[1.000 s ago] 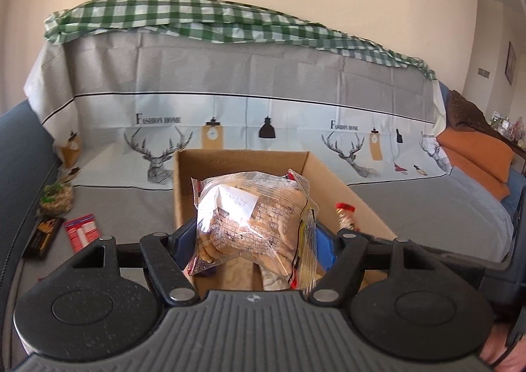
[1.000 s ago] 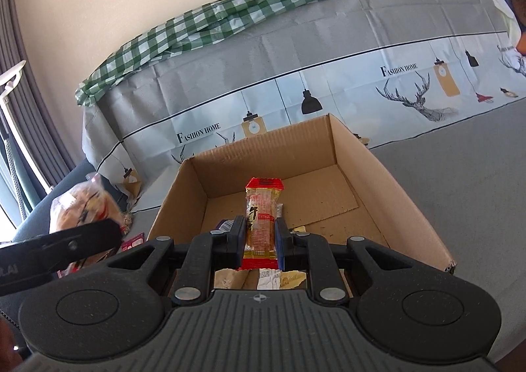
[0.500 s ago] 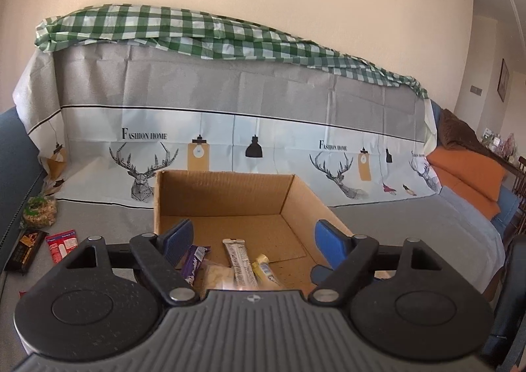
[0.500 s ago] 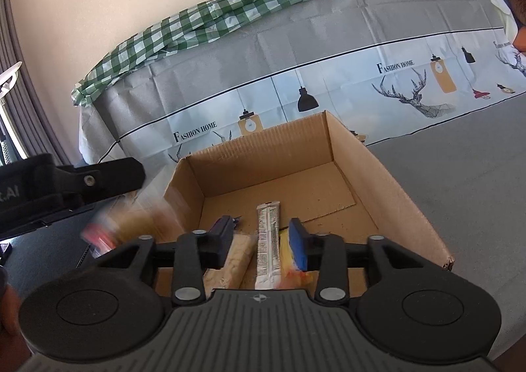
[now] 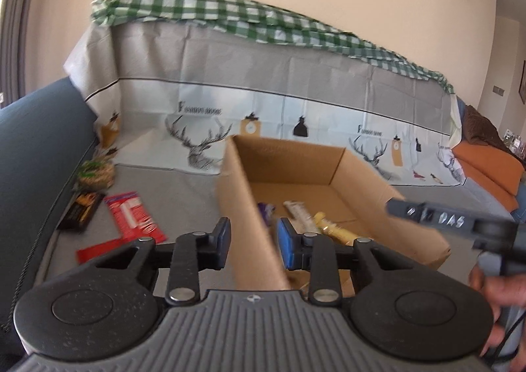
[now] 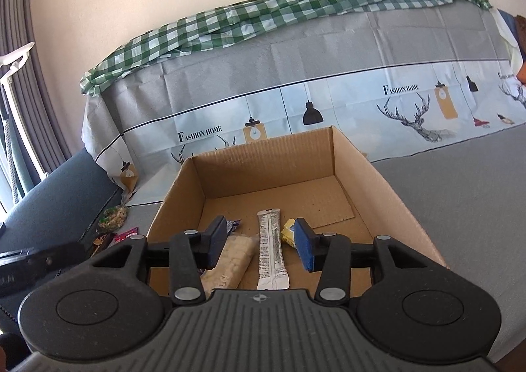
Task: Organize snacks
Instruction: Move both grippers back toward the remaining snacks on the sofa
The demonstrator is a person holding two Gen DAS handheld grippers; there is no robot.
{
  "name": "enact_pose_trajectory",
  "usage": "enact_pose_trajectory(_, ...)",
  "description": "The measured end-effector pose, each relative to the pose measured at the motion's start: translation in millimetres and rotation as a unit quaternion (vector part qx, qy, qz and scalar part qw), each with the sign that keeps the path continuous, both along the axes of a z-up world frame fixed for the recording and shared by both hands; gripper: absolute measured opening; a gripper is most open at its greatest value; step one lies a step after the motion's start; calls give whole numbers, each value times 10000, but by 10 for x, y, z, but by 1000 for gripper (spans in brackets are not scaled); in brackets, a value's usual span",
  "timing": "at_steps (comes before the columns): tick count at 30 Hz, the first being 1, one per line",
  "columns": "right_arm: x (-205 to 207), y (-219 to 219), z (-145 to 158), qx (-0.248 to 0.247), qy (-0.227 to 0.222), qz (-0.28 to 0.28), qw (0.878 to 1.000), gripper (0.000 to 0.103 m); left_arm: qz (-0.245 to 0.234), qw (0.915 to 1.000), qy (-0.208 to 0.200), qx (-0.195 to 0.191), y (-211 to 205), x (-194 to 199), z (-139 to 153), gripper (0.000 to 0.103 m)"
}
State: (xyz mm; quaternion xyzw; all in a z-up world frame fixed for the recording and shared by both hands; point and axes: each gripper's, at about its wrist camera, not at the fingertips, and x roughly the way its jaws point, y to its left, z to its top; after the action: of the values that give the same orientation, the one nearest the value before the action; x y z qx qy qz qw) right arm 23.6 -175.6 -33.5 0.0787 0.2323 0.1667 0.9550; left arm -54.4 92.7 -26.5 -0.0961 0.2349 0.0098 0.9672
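Observation:
An open cardboard box stands on the grey-covered sofa seat. In it lie a pale cracker pack, a silver stick packet, a yellow packet and a purple wrapper. My right gripper hovers over the box's near end, its jaws opening and empty. My left gripper hangs above the box's left wall, its jaws closing on nothing. Left of the box lie a red packet, a dark packet and a green-and-tan bag.
A dark blue armrest rises at the far left. The deer-print cover drapes the backrest behind the box. An orange cushion sits far right. A person's hand holds the right gripper's handle.
The left gripper let go of a clear bag of biscuits, swung left and narrowed its jaws. The right gripper released a red-topped bar over the box and opened.

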Motion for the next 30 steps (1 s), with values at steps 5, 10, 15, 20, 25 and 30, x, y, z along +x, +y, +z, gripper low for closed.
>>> enact_pose_trajectory(5,-113,108,27,-266,-169,15,9995,47,336,9993,93,134,453,-104,-127,35)
enact_pose_trajectory(10,-206,198,47,-365,-225,46,9991,46,360,9986,-111,358,678,131,-77,35)
enact_pose_trajectory(15,-284,380,62,-610,-320,215,9974,44,708,9967,-132,369,942,459,-279,35)
enact_pose_trajectory(20,-320,521,61,-858,-370,343,9950,39,1150,9933,3,-114,1182,595,-408,35)
enact_pose_trajectory(25,-270,617,53,-947,-284,412,9942,38,1542,9877,123,-242,1309,660,-484,35)
enact_pose_trajectory(30,-148,816,35,-982,-55,730,9925,37,2061,9761,355,-595,1534,681,-576,35)
